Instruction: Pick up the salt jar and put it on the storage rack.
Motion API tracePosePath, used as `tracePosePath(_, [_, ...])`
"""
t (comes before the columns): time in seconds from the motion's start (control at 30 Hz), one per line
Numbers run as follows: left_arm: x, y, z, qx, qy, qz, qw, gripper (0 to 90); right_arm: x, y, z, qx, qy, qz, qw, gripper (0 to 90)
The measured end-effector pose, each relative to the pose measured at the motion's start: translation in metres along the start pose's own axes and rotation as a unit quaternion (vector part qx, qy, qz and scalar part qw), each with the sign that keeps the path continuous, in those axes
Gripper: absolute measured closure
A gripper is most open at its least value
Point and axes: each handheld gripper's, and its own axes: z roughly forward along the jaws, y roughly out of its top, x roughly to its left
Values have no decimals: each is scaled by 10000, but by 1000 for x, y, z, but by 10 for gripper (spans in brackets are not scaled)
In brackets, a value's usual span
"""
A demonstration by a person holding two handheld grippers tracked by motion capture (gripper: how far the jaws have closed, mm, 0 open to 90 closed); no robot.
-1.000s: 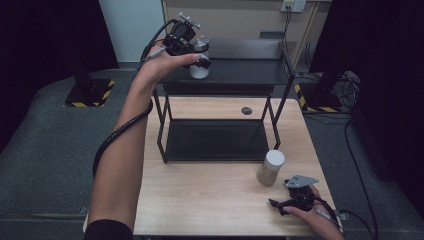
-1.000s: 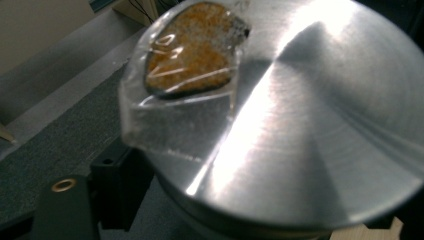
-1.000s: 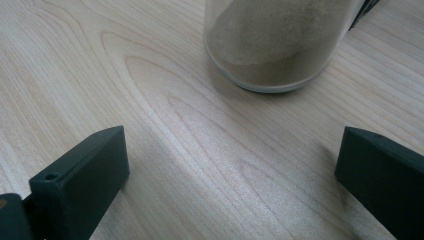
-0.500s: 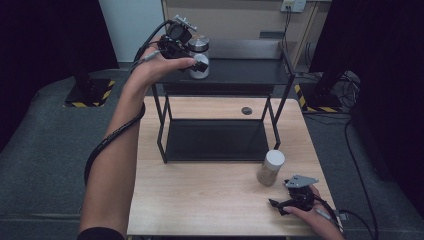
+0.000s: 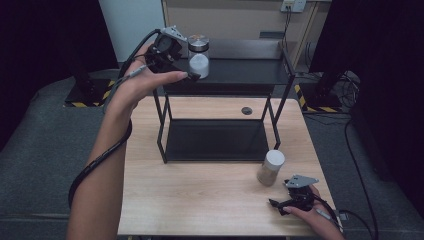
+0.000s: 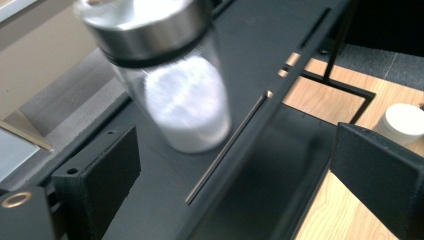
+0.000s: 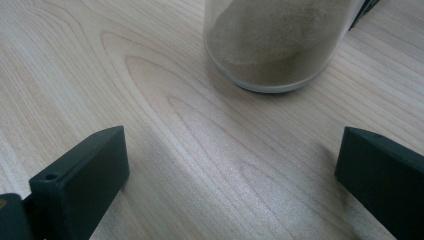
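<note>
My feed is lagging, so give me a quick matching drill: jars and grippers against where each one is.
Things:
1. jar of white powder
2. jar of tan powder
3. left gripper
4. right gripper

Places:
A. low at the table's near right corner
B. on the rack's top shelf
C. beside the top shelf, jaws apart
D. on the tabletop before the rack

Pairs: 1-B, 2-D, 3-C, 4-A

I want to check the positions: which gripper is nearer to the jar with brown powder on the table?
Right. The right gripper rests on the table just in front of the brown powder jar, jaws open toward it. The left gripper is far off, up at the shelf's top beside the white powder jar.
</note>
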Motion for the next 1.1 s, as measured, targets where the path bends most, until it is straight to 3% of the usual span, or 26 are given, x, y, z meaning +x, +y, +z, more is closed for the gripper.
tracePosePath(0.33, [-21,-23,2,86,-170,187,9996,48,0,0,0,-1,1,-2,10000,17])
tracePosePath(0.6, [-31,-45,15,162,-607,387,9973,53,0,0,0,2,2,0,10000,17])
tracePosePath(0.9, [-52,-86,48,339,-1155,536,9913,51,0,0,0,3,1,4,10000,17])
tracePosePath(0.97, [-61,-99,59,429,-1150,479,9913,61,0,0,0,2,1,0,10000,17])
tracePosePath(1.1, [-71,-123,81,538,-1315,407,9890,63,0,0,0,3,1,1,10000,17])
